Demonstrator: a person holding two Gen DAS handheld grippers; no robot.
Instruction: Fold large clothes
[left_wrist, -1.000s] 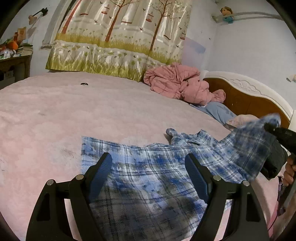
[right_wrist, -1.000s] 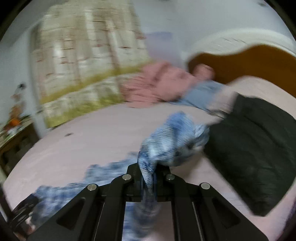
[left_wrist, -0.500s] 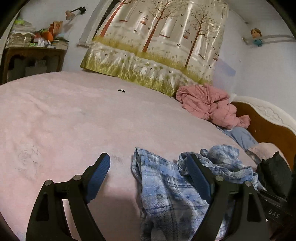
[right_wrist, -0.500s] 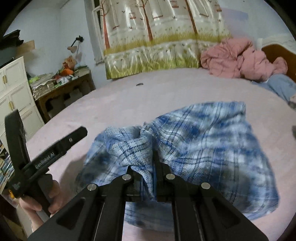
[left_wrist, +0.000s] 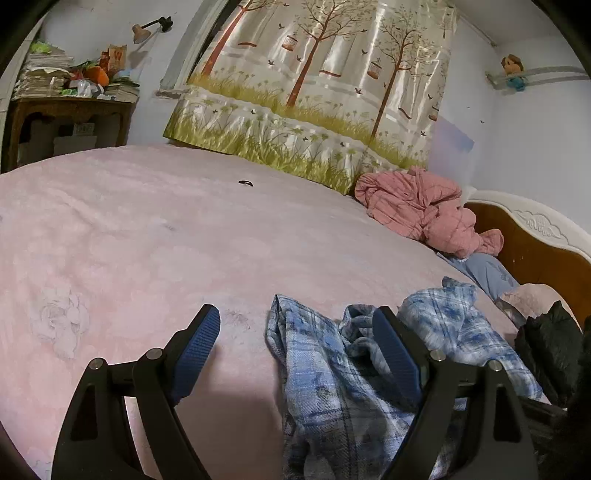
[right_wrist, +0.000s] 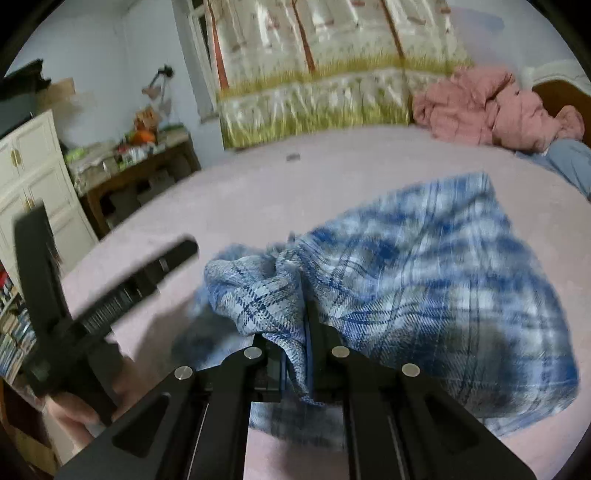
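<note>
A blue plaid shirt (left_wrist: 332, 373) lies folded over and bunched on the pink bed (left_wrist: 147, 240). My left gripper (left_wrist: 299, 332) stands open just above the bed. Its right finger rests over the shirt's edge, and nothing is pinched between the blue pads. In the right wrist view the same shirt (right_wrist: 424, 295) spreads ahead, and my right gripper (right_wrist: 301, 325) is shut on a gathered fold of it. The left gripper's handle (right_wrist: 110, 302) and a hand (right_wrist: 74, 406) show at the left there.
A pink quilted jacket (left_wrist: 424, 206) and a pale blue garment (left_wrist: 487, 269) lie by the wooden headboard (left_wrist: 535, 251). A black garment (left_wrist: 550, 339) sits right of the shirt. A small dark item (left_wrist: 245, 182) lies far on the bed. A cluttered side table (left_wrist: 70, 110) stands at left.
The right gripper carried the lifted end of the shirt leftward and down over the rest, leaving it folded and bunched. The left gripper slid left off the spread cloth and has since kept still.
</note>
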